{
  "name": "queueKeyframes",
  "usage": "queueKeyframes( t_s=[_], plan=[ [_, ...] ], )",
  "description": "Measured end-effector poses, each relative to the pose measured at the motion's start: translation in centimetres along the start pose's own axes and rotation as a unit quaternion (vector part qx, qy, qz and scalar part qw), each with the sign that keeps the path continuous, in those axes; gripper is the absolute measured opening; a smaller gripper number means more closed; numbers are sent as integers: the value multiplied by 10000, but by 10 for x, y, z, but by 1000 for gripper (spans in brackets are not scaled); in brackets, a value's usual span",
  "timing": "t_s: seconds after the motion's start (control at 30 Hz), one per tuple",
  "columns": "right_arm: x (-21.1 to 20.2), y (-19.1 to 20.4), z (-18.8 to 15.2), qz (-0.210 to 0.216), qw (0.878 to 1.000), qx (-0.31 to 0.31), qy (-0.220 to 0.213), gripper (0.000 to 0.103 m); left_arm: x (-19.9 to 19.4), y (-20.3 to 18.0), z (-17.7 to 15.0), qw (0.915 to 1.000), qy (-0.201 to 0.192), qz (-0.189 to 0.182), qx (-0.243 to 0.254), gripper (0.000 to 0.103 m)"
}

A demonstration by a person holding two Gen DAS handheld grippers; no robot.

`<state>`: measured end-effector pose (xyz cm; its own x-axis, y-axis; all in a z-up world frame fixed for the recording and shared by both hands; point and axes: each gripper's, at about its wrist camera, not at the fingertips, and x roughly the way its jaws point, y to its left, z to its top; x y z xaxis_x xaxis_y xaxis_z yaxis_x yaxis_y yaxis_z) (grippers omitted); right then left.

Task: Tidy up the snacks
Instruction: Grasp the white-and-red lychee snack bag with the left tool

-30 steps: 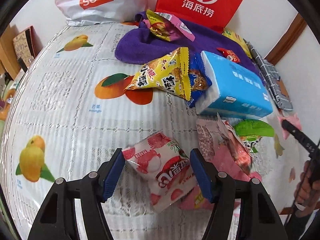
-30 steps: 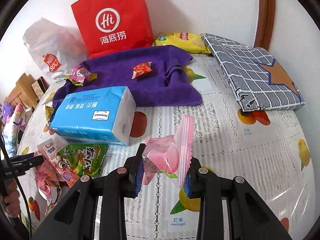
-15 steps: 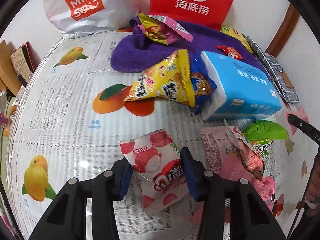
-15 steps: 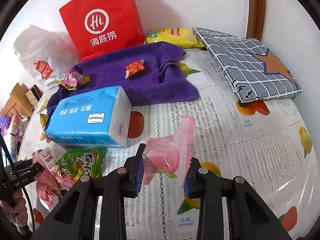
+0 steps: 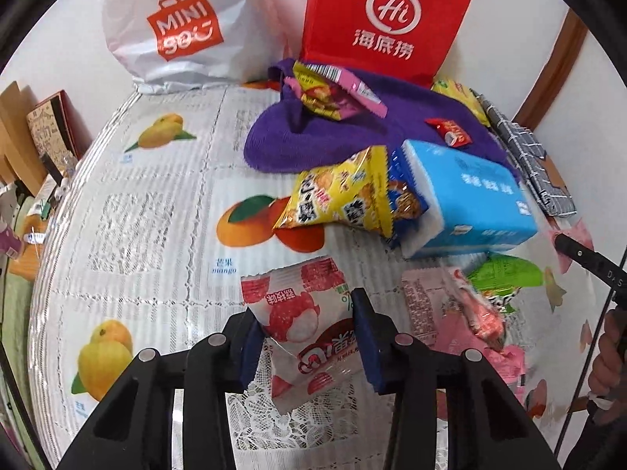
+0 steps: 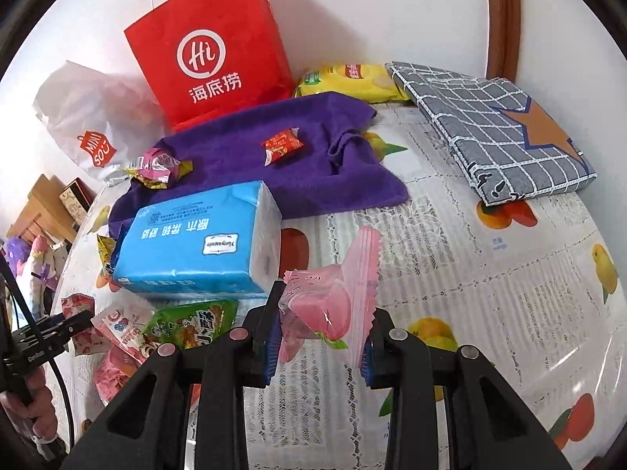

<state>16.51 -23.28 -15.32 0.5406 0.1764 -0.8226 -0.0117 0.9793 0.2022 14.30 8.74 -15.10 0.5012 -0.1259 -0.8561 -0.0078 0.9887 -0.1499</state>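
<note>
In the left wrist view a white and red lychee snack packet [image 5: 290, 301] sits between the blue pads of my left gripper [image 5: 305, 325]. Its jaws are still closing and both pads press the packet's sides, with the packet raised a little off the fruit-print tablecloth [image 5: 156, 211]. In the right wrist view my right gripper [image 6: 325, 313] is shut on a pink snack packet [image 6: 337, 293] and holds it above the cloth. A yellow snack bag [image 5: 341, 199], a green packet [image 5: 505, 278] and several pink packets [image 5: 443, 313] lie loose nearby.
A blue tissue pack [image 6: 196, 250] lies by a purple towel [image 6: 305, 164] bearing a small red candy [image 6: 282, 143]. A red paper bag [image 6: 211, 55] and a white plastic bag [image 5: 176, 27] stand at the wall. A grey checked cloth [image 6: 497, 129] and a yellow chip bag [image 6: 348, 82] lie far right.
My left jaws have narrowed from wide apart onto the lychee packet, and the gripper has risen slightly with it. The right gripper keeps its hold on the pink packet.
</note>
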Motion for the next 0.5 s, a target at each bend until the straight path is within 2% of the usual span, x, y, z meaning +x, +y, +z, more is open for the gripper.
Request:
queueKeyframes(
  t_s=[0.27,0.5],
  plan=[
    [-18,10,17,-6,9994,-195,-276,32,-27,-16,21,9992,-256,-136,282,40],
    [-17,20,50,67,9981,-359,-497,32,-46,-36,65,9972,-542,-156,488,40]
  ],
)
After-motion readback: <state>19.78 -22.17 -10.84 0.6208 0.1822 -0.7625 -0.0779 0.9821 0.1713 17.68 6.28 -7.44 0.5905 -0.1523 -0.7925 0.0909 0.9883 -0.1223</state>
